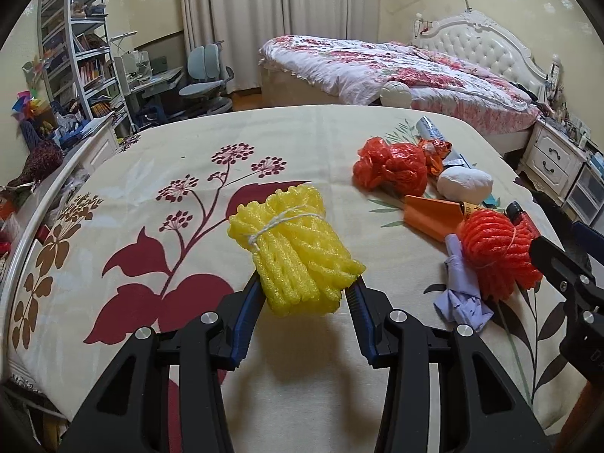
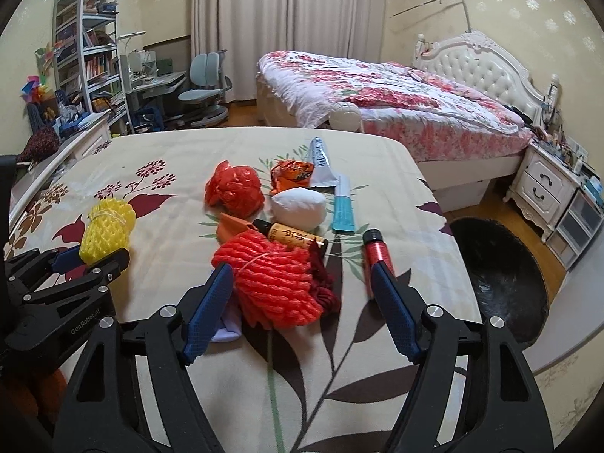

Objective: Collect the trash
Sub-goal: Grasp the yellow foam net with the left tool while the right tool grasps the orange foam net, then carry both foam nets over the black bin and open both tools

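Note:
A yellow foam net bundle [image 1: 298,249] tied with string hangs just above the floral tablecloth [image 1: 181,249], and my left gripper [image 1: 305,287] is shut on its lower end. From the right wrist view the same bundle [image 2: 107,226] sits in the left gripper [image 2: 98,256] at the left edge. My right gripper [image 2: 302,270] stands open around an orange-red foam net bundle [image 2: 275,283] lying on the table. Its left pad is close against the net and its right pad stands clear of it.
More trash lies behind: a red plastic bag [image 2: 234,188], a white wad [image 2: 298,207], an orange wrapper [image 2: 292,173], a teal tube [image 2: 341,207], a small brown bottle [image 2: 290,236], a red cylinder [image 2: 377,253] and a lilac cloth [image 1: 460,298]. A dark round shape [image 2: 498,283] lies on the floor to the right.

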A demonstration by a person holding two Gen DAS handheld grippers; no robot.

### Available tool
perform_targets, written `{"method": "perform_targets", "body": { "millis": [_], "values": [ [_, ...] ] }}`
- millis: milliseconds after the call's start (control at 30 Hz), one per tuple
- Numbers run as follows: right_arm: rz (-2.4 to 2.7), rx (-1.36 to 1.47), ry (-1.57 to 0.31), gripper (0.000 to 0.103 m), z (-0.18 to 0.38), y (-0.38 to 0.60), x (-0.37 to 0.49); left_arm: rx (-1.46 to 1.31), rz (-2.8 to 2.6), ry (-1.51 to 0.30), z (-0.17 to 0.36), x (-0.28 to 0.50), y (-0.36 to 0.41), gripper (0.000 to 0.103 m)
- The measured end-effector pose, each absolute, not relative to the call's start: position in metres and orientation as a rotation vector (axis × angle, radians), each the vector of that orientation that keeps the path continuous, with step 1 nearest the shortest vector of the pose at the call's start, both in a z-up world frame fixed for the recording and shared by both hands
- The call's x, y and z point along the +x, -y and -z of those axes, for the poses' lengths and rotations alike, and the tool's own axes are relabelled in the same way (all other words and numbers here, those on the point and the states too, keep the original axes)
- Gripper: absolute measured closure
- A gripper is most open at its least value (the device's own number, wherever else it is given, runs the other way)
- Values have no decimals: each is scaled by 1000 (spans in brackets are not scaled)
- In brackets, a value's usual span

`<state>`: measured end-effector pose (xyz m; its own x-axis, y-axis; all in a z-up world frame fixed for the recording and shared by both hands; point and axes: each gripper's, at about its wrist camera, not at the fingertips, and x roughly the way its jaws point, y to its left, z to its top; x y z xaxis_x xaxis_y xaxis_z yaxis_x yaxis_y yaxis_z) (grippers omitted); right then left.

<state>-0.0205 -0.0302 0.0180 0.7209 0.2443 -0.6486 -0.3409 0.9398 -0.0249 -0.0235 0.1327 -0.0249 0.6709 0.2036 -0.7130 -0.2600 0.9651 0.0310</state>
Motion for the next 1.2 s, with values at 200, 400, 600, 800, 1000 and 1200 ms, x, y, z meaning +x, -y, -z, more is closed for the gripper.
{"method": "perform_targets", "body": {
  "millis": [200,400,600,800,1000,1200],
  "values": [
    [-341,-196,-742,47,-2,14,-13,-99,-271,-795,28,-25,-142,58],
    [-394,-169,-774,70,7,14,-16,-120,-245,-788,27,-28,-140,58],
    [-398,-118,-725,72,-13,29,-26,-116,-223,-748,13,-32,-130,58],
    [-344,-77,-667,72,-36,59,-29,-111,-167,-707,-3,-27,-107,58],
    [-194,-44,-623,72,-49,113,-18,-82,-70,-675,-15,-10,-65,58],
    [-17,-24,-616,72,-43,177,5,-28,44,-649,-19,15,-5,58]
  ]
}}
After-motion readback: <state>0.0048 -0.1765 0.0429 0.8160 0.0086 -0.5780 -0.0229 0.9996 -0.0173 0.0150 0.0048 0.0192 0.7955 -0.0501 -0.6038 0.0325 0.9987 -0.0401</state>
